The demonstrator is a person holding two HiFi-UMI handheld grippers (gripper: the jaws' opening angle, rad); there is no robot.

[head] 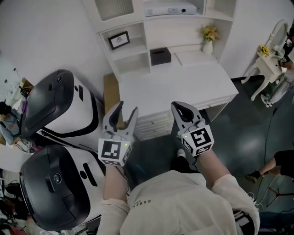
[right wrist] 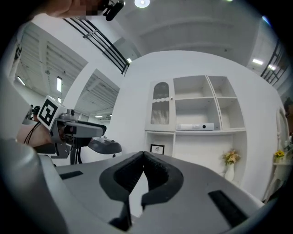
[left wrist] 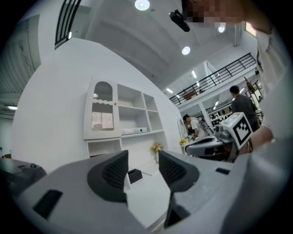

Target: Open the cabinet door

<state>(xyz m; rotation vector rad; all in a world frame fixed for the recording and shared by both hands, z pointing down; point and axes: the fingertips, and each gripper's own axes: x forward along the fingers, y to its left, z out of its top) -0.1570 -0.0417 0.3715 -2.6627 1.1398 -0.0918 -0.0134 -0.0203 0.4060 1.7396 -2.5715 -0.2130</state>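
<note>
The white hutch's cabinet door (left wrist: 103, 109), with an arched slatted panel, is shut at the upper left of the shelves; it also shows in the right gripper view as the same door (right wrist: 160, 105) and at the top of the head view (head: 115, 7). Both grippers hang level in front of the white desk (head: 183, 82), well short of the door. My left gripper (head: 127, 108) is open, and nothing lies between its ribbed pads (left wrist: 112, 171). My right gripper (head: 178, 106) is shut with its pads together (right wrist: 143, 157) and holds nothing.
On the desk stand a black box (head: 160, 56), a framed picture (head: 119, 40) and a vase of yellow flowers (head: 209, 39). Two large black-and-white machines (head: 59, 105) crowd the left. A small white side table (head: 268, 62) stands at the right. People stand in the background (left wrist: 240, 103).
</note>
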